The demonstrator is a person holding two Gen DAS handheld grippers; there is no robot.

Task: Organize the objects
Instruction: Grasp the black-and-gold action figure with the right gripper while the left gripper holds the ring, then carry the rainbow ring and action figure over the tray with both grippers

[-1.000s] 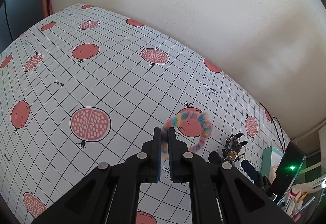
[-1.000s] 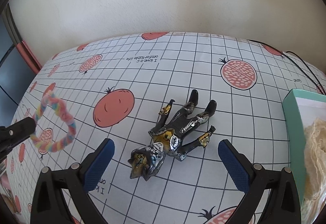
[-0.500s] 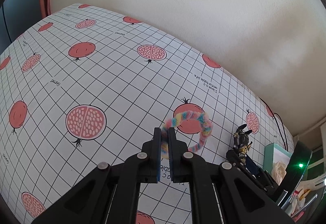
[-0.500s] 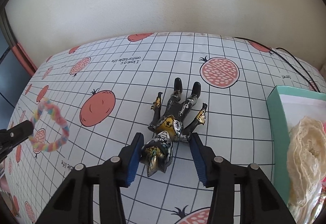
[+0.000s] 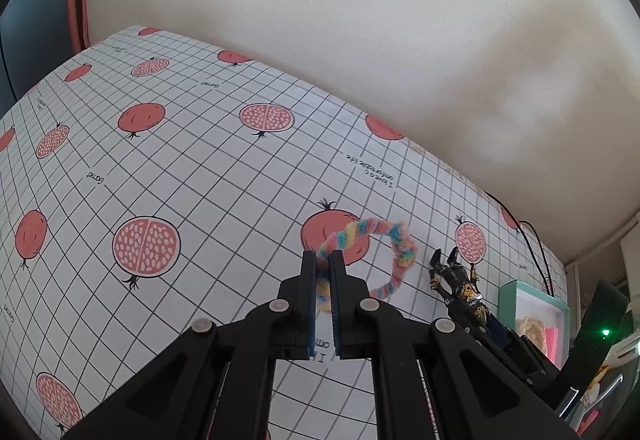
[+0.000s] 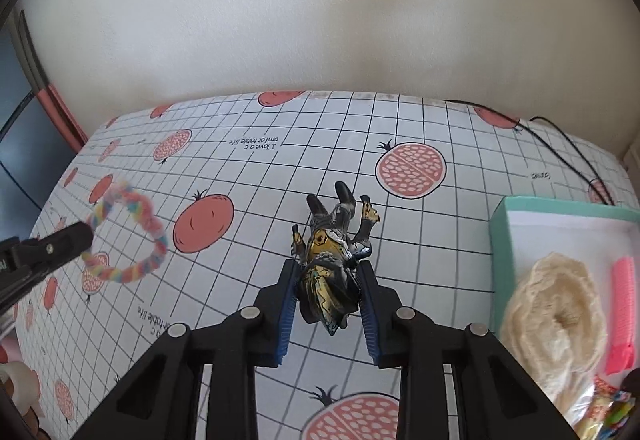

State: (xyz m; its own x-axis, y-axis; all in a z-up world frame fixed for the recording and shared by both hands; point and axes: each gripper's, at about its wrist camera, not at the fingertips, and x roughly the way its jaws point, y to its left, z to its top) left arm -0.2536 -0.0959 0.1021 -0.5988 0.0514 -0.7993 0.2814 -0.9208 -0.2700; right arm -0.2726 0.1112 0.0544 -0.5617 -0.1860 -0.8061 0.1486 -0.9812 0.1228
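The left tongs are clenched on a fuzzy ring of pastel rainbow pipe-cleaner, gripping one side of the loop so that the rest of it stands out past the tips, raised above the tabletop, which is covered by a white grid-patterned cloth printed with red pomegranates. From the right wrist camera the same ring shows at the far left, pinched in the black tip of the left tongs. The right tongs grasp a black, gold and silver armoured toy figure by its head and upper body, blue pads pressed to either side, the legs pointing away toward the wall; whether it is lifted clear of the cloth cannot be told. From the left wrist camera the figure appears just right of the ring. At the right edge sits a mint-green open box, holding a cream lace scrunchie and, beside it, a pink ridged comb-like piece. A black cable trails across the far corner of the tabletop.
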